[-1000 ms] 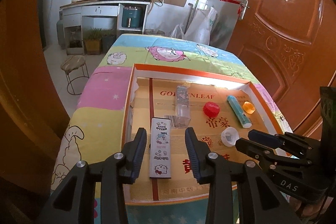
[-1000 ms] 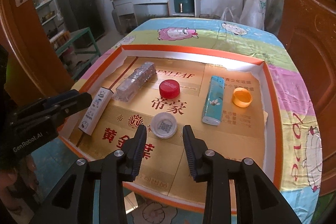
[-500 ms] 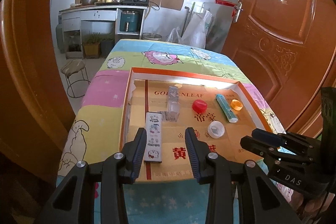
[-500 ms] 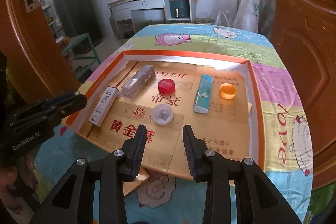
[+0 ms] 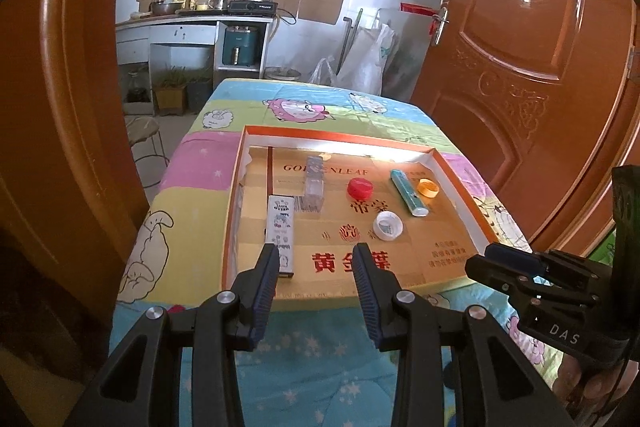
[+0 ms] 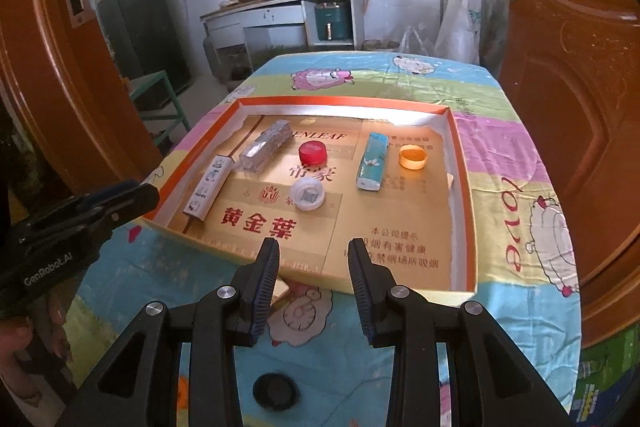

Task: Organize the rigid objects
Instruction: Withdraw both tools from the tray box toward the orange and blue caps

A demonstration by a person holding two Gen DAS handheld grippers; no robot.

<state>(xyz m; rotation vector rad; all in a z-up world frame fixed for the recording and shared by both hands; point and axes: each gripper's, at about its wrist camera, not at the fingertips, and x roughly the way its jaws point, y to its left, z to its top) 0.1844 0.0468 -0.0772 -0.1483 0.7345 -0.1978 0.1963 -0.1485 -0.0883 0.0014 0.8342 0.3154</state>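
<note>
Inside the shallow cardboard tray (image 6: 460, 187): white carton (image 6: 208, 185), clear box (image 6: 266, 146), red cap (image 6: 313, 152), white cap (image 6: 307, 194), teal tube (image 6: 372, 161), orange cap (image 6: 413, 157). Left gripper (image 5: 316, 269), right gripper (image 6: 313, 263): jaws spread, empty, short of the tray. Risk: low caps skidding from a shallow pinch.

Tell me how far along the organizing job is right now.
Nothing looks sorted yet: the white printed box, clear plastic case, red cap, white cap, teal box and orange cap lie spread apart in the orange-rimmed cardboard tray. Nothing is in hand: the left gripper and right gripper are open and empty. All grouping remains.
</note>
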